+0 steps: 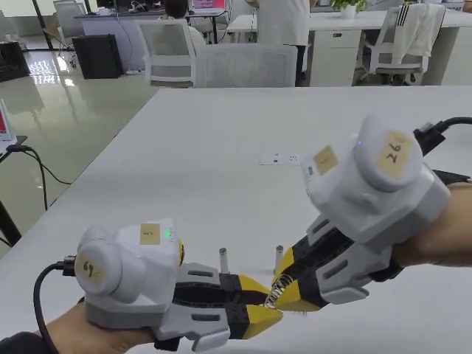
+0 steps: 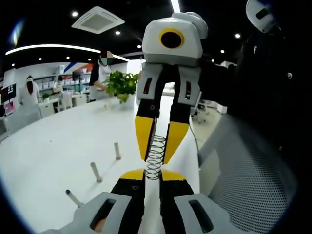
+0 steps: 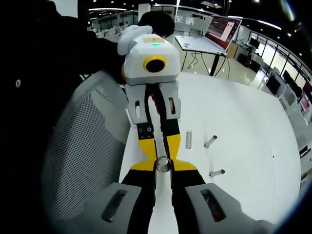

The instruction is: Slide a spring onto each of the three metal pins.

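Left hand-held gripper [image 2: 152,175]: jaws narrow, pinching the near end of a spring [image 2: 156,156].
Right hand-held gripper [image 3: 164,168]: jaws also narrow; its own view shows the spring end-on as a ring between its tips.
Spring: off the desk [image 1: 221,162], bridging the two sets of yellow tips, which meet nose to nose. Which side bears the hold cannot be told.
Pins [image 2: 96,171]: three in a row, standing on the desk just beyond the tips; all look bare.
Loose spring [image 3: 189,139]: lies flat on the desk beside the pins.
Step in hand: probably a regrip or handover, so that one end of the spring comes free.
Progress: early, judging by the three bare pins.
Next move: one side should let go. The other must then turn the open coil end down over a pin top, square to the pin, and lower it.
Risk: a thin, springy coil may bend or flick out if pinched off-centre.
Containers: the parts sit straight on the desk, in no tray or bin.
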A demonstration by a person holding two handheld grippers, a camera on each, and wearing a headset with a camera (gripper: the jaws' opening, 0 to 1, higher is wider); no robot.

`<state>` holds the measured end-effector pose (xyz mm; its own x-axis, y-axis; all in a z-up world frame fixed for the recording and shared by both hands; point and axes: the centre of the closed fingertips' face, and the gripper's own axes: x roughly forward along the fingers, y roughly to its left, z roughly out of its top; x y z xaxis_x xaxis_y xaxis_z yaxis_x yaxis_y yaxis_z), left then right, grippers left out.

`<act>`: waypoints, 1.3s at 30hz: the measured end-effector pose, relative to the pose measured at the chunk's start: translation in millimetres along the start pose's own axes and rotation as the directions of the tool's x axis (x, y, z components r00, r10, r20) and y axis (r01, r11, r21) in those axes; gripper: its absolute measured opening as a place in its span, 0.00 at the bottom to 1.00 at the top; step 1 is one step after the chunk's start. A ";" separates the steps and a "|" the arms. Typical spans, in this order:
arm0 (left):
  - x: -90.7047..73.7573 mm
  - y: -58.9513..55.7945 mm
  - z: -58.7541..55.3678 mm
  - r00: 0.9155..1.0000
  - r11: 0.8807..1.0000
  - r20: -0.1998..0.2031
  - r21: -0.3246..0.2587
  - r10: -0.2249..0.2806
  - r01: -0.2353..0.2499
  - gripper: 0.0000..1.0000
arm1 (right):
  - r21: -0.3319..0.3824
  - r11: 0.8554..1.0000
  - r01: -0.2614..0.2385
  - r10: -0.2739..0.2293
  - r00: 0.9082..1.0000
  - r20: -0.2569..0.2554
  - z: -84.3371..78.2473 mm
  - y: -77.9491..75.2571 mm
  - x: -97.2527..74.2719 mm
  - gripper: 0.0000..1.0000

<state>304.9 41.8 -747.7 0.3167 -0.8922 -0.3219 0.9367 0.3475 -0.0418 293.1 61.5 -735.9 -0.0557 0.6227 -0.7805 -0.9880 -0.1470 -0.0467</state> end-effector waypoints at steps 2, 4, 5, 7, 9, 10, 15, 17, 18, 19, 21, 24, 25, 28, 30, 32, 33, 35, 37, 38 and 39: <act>0.0 0.4 -0.1 1.000 1.000 0.001 -0.001 0.002 -0.002 0.02 | 0.000 1.000 0.002 -0.002 1.000 -0.001 -0.1 -0.2 0.0 0.08; -0.2 0.6 -0.3 1.000 1.000 0.001 -0.003 0.003 -0.003 0.03 | 0.001 1.000 0.004 -0.004 1.000 -0.001 -0.2 0.0 0.1 0.08; -0.1 0.5 -0.4 1.000 1.000 0.002 -0.006 0.004 -0.004 0.03 | 0.002 1.000 0.004 -0.004 1.000 -0.002 -0.4 -0.1 0.2 0.08; 0.3 0.1 -0.6 1.000 1.000 0.001 -0.005 0.004 -0.004 0.03 | 0.004 1.000 0.004 -0.004 1.000 -0.005 -1.0 0.2 0.1 0.08; 0.7 -0.3 -0.5 1.000 1.000 0.001 -0.002 0.004 -0.004 0.03 | 0.004 1.000 0.005 -0.005 1.000 -0.007 -1.0 0.2 0.0 0.08; 0.7 -0.4 -0.4 1.000 1.000 0.001 -0.002 0.005 -0.005 0.03 | 0.005 1.000 0.005 -0.005 1.000 -0.008 -1.1 0.2 0.0 0.08; 0.3 0.7 0.2 1.000 1.000 0.006 -0.008 0.010 -0.010 0.08 | 0.007 1.000 0.011 -0.011 1.000 -0.016 -2.1 -0.8 -1.5 0.08; 0.1 1.3 0.1 1.000 1.000 0.005 -0.008 0.012 -0.012 0.10 | 0.008 1.000 0.016 -0.015 1.000 -0.019 -3.2 -1.7 -2.6 0.08; -0.1 1.3 0.3 1.000 1.000 0.007 -0.010 0.013 -0.013 0.10 | 0.009 1.000 0.018 -0.017 1.000 -0.020 -3.7 -2.2 -3.1 0.08; -0.3 1.5 0.3 1.000 1.000 0.007 -0.011 0.013 -0.013 0.10 | 0.012 1.000 0.020 -0.020 1.000 -0.022 -4.5 -2.9 -3.8 0.08; -0.8 2.3 0.4 1.000 1.000 0.008 -0.011 0.017 -0.017 0.11 | 0.012 1.000 0.026 -0.026 0.999 -0.027 -6.5 -4.5 -5.8 0.08; -1.8 3.7 1.5 1.000 1.000 0.013 -0.012 0.022 -0.022 0.13 | 0.018 0.999 0.036 -0.035 0.999 -0.032 -9.4 -7.4 -9.1 0.08; -2.3 4.3 1.7 1.000 1.000 0.014 -0.013 0.025 -0.024 0.14 | 0.020 0.999 0.038 -0.038 0.999 -0.034 -10.2 -8.2 -10.0 0.08; -4.7 6.9 2.8 0.999 0.999 0.021 -0.016 0.035 -0.035 0.15 | 0.029 0.998 0.048 -0.047 0.998 -0.040 -14.4 -11.9 -13.5 0.08; -5.9 8.6 2.7 0.999 0.999 0.023 -0.018 0.041 -0.041 0.17 | 0.031 0.998 0.056 -0.055 0.997 -0.045 -17.0 -14.1 -15.5 0.08; -7.3 10.3 3.1 0.999 0.999 0.026 -0.020 0.048 -0.047 0.18 | 0.037 0.997 0.063 -0.061 0.997 -0.048 -19.6 -16.3 -18.5 0.08; -7.9 10.9 3.3 0.998 0.999 0.027 -0.020 0.050 -0.049 0.19 | 0.041 0.997 0.069 -0.066 0.997 -0.050 -21.4 -18.1 -20.4 0.08; -9.3 12.4 3.8 0.998 0.998 0.029 -0.021 0.056 -0.055 0.20 | 0.047 0.996 0.076 -0.074 0.996 -0.055 -24.2 -20.1 -22.6 0.08; -10.4 13.5 3.1 0.998 0.998 0.027 -0.023 0.061 -0.060 0.23 | 0.051 0.995 0.083 -0.080 0.995 -0.060 -27.3 -21.7 -25.0 0.08; -11.1 14.2 2.6 0.998 0.998 0.024 -0.023 0.063 -0.063 0.24 | 0.054 0.995 0.086 -0.083 0.995 -0.062 -28.5 -22.5 -26.0 0.08; -12.6 15.7 2.3 0.997 0.997 0.023 -0.023 0.069 -0.069 0.25 | 0.057 0.994 0.091 -0.087 0.994 -0.065 -30.4 -23.5 -27.3 0.08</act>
<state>315.9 57.9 -742.1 0.3840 -0.8726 -0.3019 0.9092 0.4144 -0.0411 322.1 24.6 -732.4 0.0398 0.5822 -0.8121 -0.9956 -0.0461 -0.0818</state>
